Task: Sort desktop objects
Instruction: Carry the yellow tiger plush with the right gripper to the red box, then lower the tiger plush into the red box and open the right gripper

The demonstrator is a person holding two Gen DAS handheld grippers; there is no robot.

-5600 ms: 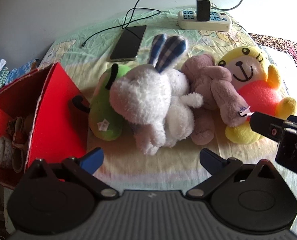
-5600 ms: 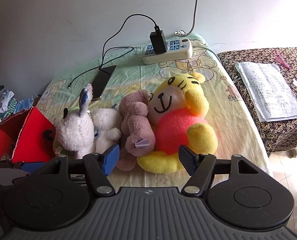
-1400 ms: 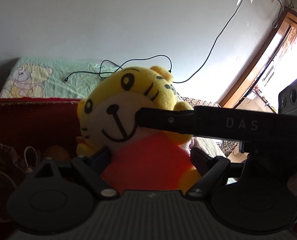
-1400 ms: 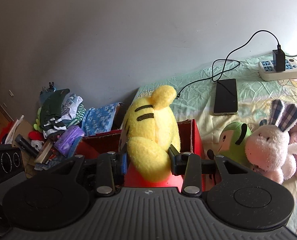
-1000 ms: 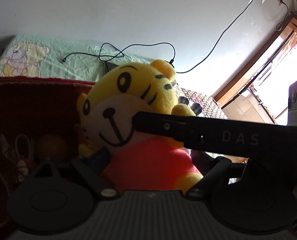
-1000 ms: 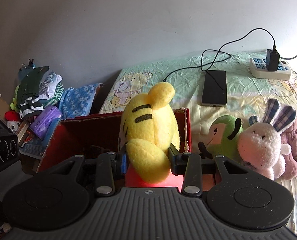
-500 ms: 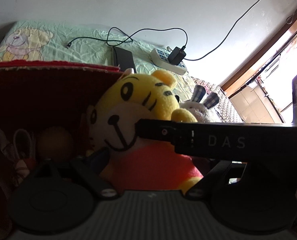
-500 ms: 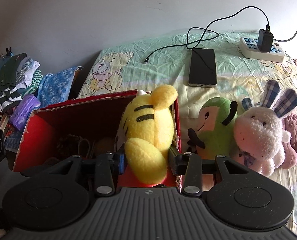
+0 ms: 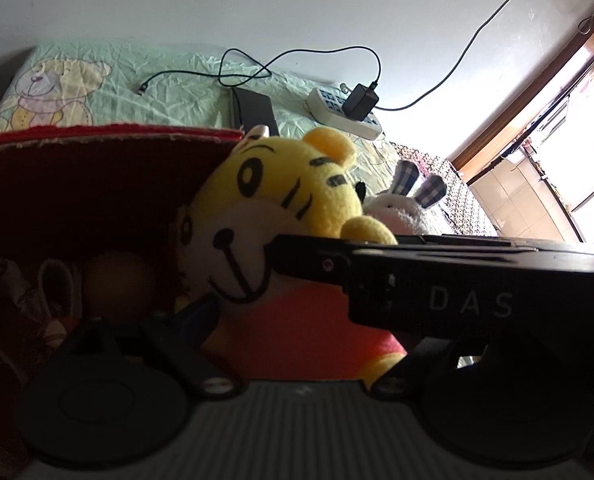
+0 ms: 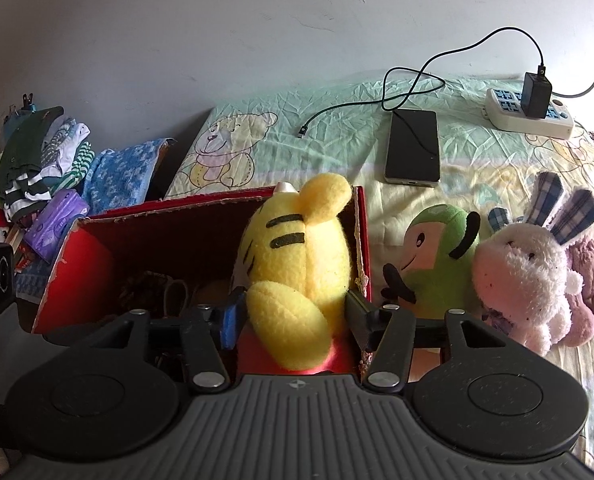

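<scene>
Both the right gripper (image 10: 293,316) and left gripper (image 9: 309,332) clamp the yellow tiger (image 10: 297,252) at the red box's (image 10: 73,256) right corner; next, lower and release.

The tiger (image 10: 297,256) sits in the box's (image 10: 169,216) right end; frog (image 10: 437,268), rabbit (image 10: 525,280) lie right of it, phone (image 10: 413,146) behind them.

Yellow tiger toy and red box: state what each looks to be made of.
Yellow tiger toy: soft plush fabric, judging by its fuzzy nap and the way it dents between the right gripper's jaws; its stripes look stitched or printed.
Red box: probably cardboard, matte red, with a ragged pale edge along the rim.
</scene>
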